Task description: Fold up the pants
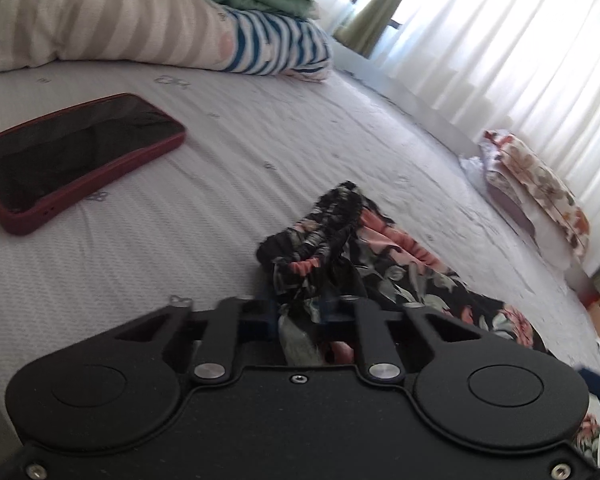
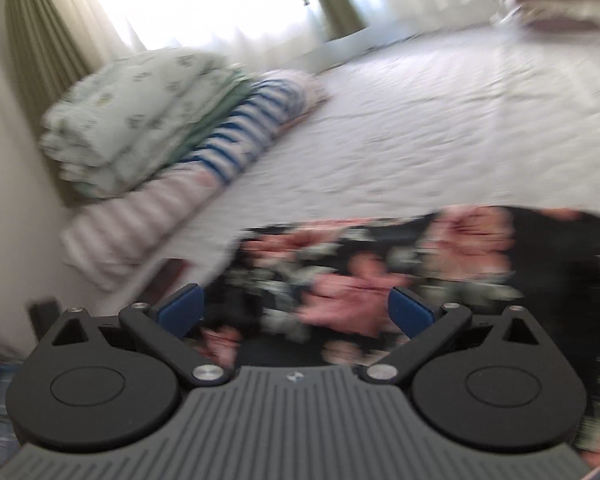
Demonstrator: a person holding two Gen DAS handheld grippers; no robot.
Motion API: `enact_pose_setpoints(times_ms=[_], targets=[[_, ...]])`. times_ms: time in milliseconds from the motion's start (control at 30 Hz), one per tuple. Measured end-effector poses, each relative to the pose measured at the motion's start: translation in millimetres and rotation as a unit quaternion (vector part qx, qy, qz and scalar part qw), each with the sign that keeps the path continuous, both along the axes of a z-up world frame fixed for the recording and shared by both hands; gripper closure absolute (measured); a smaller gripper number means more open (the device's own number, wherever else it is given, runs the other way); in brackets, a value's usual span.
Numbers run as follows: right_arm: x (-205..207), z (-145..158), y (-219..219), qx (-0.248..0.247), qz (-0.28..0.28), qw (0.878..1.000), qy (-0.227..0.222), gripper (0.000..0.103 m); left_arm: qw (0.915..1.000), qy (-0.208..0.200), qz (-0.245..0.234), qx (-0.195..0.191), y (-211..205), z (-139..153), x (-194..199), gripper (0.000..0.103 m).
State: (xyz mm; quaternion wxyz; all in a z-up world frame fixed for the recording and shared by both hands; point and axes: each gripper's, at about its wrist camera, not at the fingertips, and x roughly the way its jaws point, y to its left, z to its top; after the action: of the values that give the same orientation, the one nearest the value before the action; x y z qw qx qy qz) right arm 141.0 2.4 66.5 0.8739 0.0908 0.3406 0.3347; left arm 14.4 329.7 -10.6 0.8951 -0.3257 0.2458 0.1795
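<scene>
Pants (image 1: 364,264) pinched by left gripper (image 1: 300,316); right view, blurred, seemingly none.

Daylight floods through the sheer white curtains (image 1: 480,40) — blown out to glare. Left view sharp; right view smeared by motion blur, edges bowed.

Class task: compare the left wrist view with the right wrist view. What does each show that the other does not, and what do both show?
Only the left wrist view shows a phone on the bed and the left gripper shut on the pants. Only the right wrist view shows the right gripper, open over the pants, touching nothing. Both show the bed, floral pants, striped pillows and curtains.
</scene>
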Motion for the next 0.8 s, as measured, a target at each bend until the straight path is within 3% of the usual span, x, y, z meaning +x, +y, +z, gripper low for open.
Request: enact_pose_setpoints(times_ms=[67,233,367,533,600,700,800], targets=[[-12,-1,-24,-0.034,-0.033,0.999,-0.018,0.0,0.9999,-0.007,0.009,0.0,-3,4,-1,0.097],[-38,-5,-92,-0.086,-0.119,0.989,-0.024,0.0,0.9973,-0.038,-0.006,0.062,-38,42,2,0.099],[-55,-15,-153,-0.082,-0.184,0.98,0.003,0.0,0.9935,-0.068,-0.049,0.078,-85,75,15,0.099],[-77,-26,-218,-0.055,-0.253,0.966,0.023,0.0,0.9848,-0.088,-0.124,0.084,-173,104,43,0.099],[-84,-30,-238,-0.051,-0.276,0.959,0.026,0.0,0.9762,-0.099,-0.168,0.095,-225,114,54,0.099],[-95,-35,-268,-0.038,-0.305,0.951,0.035,0.0,0.9564,-0.109,-0.251,0.102,-307,121,65,0.099],[-105,-38,-295,-0.031,-0.333,0.942,0.039,0.0,0.9347,-0.08,-0.327,0.114,-390,105,73,0.099]])
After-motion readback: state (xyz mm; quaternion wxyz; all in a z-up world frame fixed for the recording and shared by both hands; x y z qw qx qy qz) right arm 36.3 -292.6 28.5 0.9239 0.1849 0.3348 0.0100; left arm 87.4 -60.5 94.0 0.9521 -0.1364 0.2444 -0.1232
